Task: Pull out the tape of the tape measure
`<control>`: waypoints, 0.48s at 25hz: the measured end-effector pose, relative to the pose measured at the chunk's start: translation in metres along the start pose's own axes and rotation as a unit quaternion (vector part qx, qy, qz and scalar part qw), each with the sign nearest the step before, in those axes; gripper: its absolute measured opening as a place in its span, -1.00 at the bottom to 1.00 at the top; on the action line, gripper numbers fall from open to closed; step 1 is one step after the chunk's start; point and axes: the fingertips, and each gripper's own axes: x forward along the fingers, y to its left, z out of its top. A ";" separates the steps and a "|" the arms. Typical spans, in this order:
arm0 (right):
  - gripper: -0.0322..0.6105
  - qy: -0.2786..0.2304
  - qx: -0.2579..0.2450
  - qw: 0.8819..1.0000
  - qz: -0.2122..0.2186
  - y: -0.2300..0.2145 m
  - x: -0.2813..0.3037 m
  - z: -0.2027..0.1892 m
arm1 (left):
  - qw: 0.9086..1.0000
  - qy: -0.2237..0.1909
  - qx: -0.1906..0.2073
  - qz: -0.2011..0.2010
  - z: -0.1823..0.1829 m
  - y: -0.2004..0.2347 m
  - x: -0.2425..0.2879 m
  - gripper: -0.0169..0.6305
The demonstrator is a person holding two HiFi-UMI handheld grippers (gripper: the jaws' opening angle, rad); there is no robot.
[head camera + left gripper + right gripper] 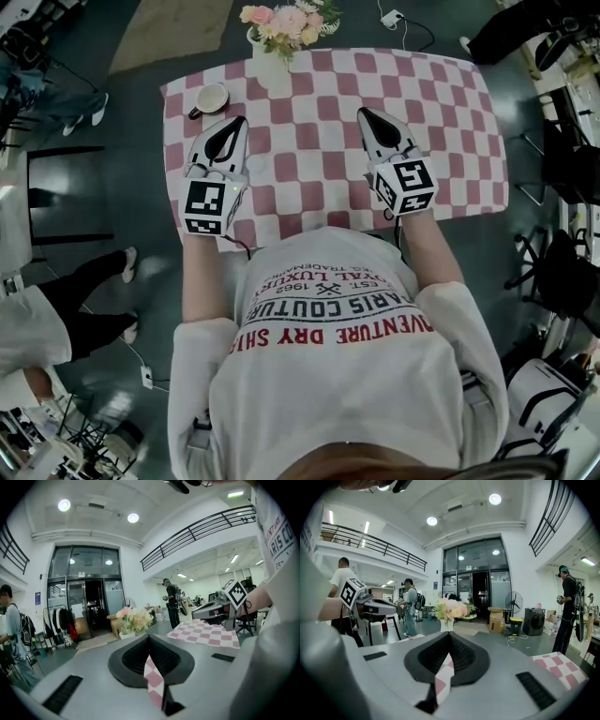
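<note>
Left gripper and right gripper hover mid-frame over the checked table, fingers pressed together, seemingly pinching nothing.

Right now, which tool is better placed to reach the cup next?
Left, probably. The left tool has its tip close to the cup, on the same side of the checked cloth. The right tool sits far across it. Both are shut and empty.
</note>
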 end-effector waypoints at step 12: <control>-0.81 -0.041 -0.015 0.999 0.015 0.015 -0.005 0.028 | 0.998 -0.062 0.007 0.009 0.038 0.000 -0.012 -0.90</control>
